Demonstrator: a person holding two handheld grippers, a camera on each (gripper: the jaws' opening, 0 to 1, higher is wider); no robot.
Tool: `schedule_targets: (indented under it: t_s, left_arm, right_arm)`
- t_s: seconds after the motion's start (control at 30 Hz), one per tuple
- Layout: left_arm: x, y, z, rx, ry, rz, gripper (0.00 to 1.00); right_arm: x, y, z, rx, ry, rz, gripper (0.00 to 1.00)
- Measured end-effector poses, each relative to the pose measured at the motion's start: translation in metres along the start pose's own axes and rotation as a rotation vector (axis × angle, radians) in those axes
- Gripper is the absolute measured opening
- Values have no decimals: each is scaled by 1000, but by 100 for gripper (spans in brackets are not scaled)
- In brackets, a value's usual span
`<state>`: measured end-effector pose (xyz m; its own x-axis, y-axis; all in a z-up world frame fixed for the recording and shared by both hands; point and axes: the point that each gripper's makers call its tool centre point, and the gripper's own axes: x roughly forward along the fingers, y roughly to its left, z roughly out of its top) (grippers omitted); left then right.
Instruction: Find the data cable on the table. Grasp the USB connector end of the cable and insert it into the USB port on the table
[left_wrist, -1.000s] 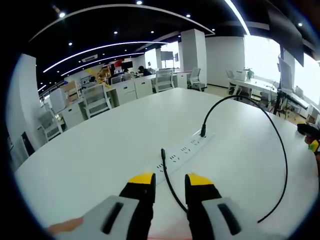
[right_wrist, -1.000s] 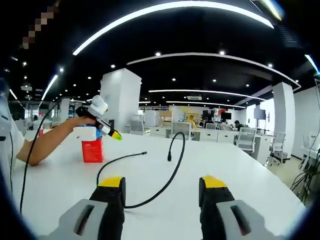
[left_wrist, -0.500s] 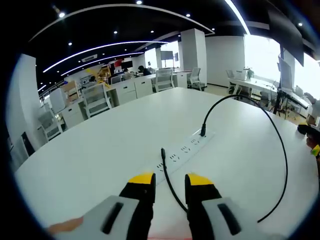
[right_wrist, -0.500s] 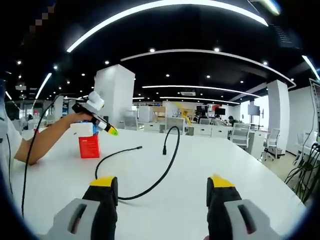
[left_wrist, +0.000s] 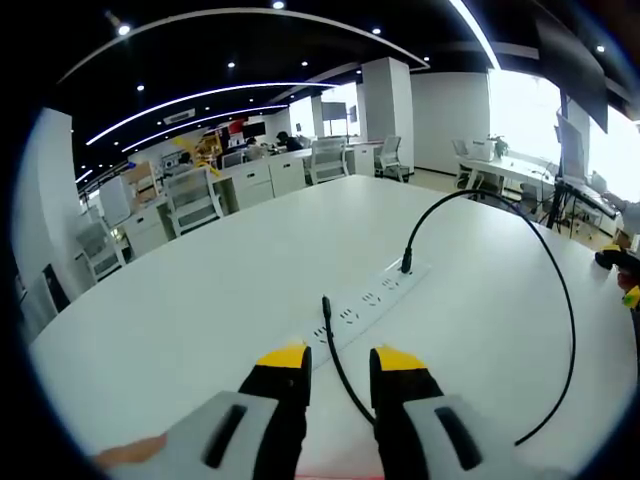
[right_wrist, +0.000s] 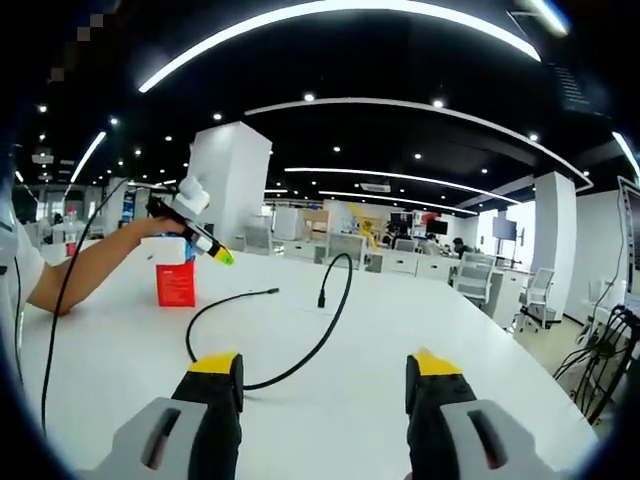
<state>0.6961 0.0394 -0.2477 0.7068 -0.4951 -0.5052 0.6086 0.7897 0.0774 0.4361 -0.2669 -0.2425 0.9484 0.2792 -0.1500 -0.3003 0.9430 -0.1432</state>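
Observation:
In the left gripper view a thin black data cable (left_wrist: 333, 345) runs up between my left gripper's (left_wrist: 341, 358) yellow-tipped jaws. Its connector end (left_wrist: 326, 303) lies beside a white power strip (left_wrist: 375, 297) on the white table (left_wrist: 200, 290). The jaws stand a little apart and do not pinch the cable. My right gripper (right_wrist: 324, 362) is open wide above the table, with nothing between its jaws. Ahead of it a black cable (right_wrist: 300, 361) curves up in an arc to one connector end (right_wrist: 321, 298), while its other end (right_wrist: 272, 292) points right.
A second black cable (left_wrist: 571, 320) is plugged into the strip's far end and loops to the right. In the right gripper view a person's hand holds a white tool with a yellow-green tip (right_wrist: 190, 222) over a red box (right_wrist: 176, 285). Office desks and chairs stand beyond the table.
The left gripper view is unchanged. The right gripper view has shifted slightly, and its jaws stand a little wider apart than one second ago.

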Motion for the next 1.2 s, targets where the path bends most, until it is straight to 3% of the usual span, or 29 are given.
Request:
schedule_targets:
  t_s: [0.5,1.2]
  left_arm:
    - [-2,-3,-1,0,-6,-1,24]
    - [0,0,1,-1,-8,1,24]
  right_arm:
    - [-4,-2,-6,-29,50,6,62]
    - [-7,-10,-1,-38,46,-1,61]
